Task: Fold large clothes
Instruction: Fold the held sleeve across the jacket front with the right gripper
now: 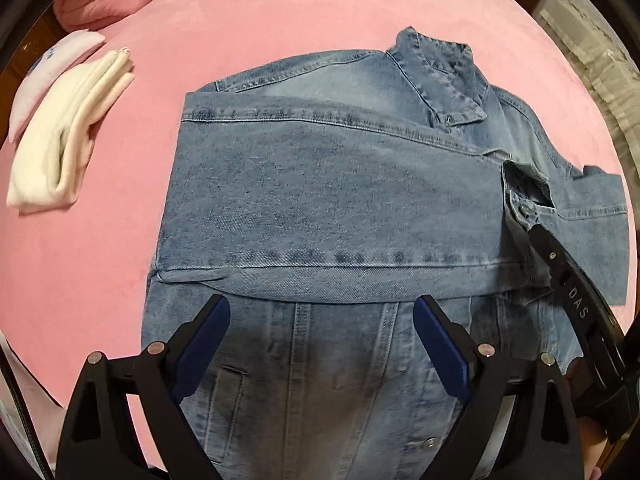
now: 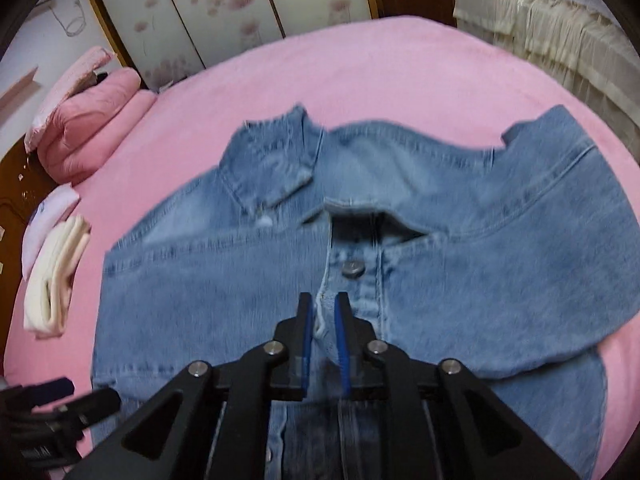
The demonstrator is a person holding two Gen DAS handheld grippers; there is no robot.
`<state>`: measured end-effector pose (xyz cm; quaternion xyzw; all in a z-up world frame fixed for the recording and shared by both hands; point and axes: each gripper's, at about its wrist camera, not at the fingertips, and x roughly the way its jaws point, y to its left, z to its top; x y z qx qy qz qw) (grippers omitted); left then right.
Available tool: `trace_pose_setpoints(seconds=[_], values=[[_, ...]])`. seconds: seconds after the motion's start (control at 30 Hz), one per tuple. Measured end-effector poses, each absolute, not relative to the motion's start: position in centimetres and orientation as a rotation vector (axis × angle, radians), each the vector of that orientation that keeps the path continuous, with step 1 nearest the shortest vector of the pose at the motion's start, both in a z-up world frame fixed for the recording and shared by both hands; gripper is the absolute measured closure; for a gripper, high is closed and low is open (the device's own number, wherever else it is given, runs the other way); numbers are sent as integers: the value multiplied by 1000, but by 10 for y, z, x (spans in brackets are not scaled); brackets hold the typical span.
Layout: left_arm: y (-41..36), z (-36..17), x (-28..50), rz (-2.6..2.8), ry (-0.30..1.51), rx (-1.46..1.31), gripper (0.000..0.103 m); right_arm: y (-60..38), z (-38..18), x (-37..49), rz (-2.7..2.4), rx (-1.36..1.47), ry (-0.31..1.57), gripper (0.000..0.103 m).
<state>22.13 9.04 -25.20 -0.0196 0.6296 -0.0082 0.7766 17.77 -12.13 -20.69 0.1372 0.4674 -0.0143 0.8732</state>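
The denim jacket (image 1: 332, 200) lies on the pink bed (image 1: 280, 12), its hem cut off by the frame. The left tongs (image 1: 322, 344) hover wide open, holding nothing. The right tongs (image 2: 324, 320) pinch the sleeve cuff (image 2: 352, 276), though that view's blurry.

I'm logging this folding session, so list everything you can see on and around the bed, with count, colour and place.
denim jacket: one, blue, middle of the bed, a sleeve folded across its body
sleeve cuff: one, blue with a metal button, just ahead of the right fingertips
bed cover: one, pink, under everything
folded garment: one, cream, on the bed left of the jacket
pale item: one, whitish with a blue mark, beyond the cream garment
quilt: one, pink, folded at the far left corner
curtain: one, cream, far right
left gripper: black, blue pads, open above the jacket
right gripper: black, blue pads, pinching the cuff
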Motion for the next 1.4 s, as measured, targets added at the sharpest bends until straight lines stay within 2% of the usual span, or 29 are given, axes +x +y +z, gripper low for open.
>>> trace_pose_setpoints(seconds=[0.07, 0.13, 0.2, 0.5, 0.83, 1.17, 1.23, 1.37, 1.4], values=[[87, -254, 222, -47, 1370, -28, 11, -125, -212, 172, 15, 339, 1003, 80], [82, -255, 224, -79, 1382, -22, 11, -127, -217, 167, 37, 385, 1028, 54], [73, -257, 227, -122, 1389, -26, 11, -131, -220, 156, 42, 412, 1028, 47], [19, -283, 246, -344, 1476, -295, 11, -165, -226, 118, -59, 456, 1031, 44], [-71, -302, 254, -422, 1452, -186, 11, -246, -238, 77, -194, 579, 983, 44], [-99, -328, 249, -319, 1417, -264, 12, -304, -250, 74, -144, 514, 1023, 44], [-104, -328, 247, -276, 1408, -256, 20, -302, -248, 77, -116, 466, 1037, 44], [-113, -328, 243, -200, 1405, -272, 43, -308, -241, 76, -114, 427, 1029, 44], [-114, -328, 242, -190, 1405, -294, 45, -314, -243, 76, -121, 447, 1035, 44]])
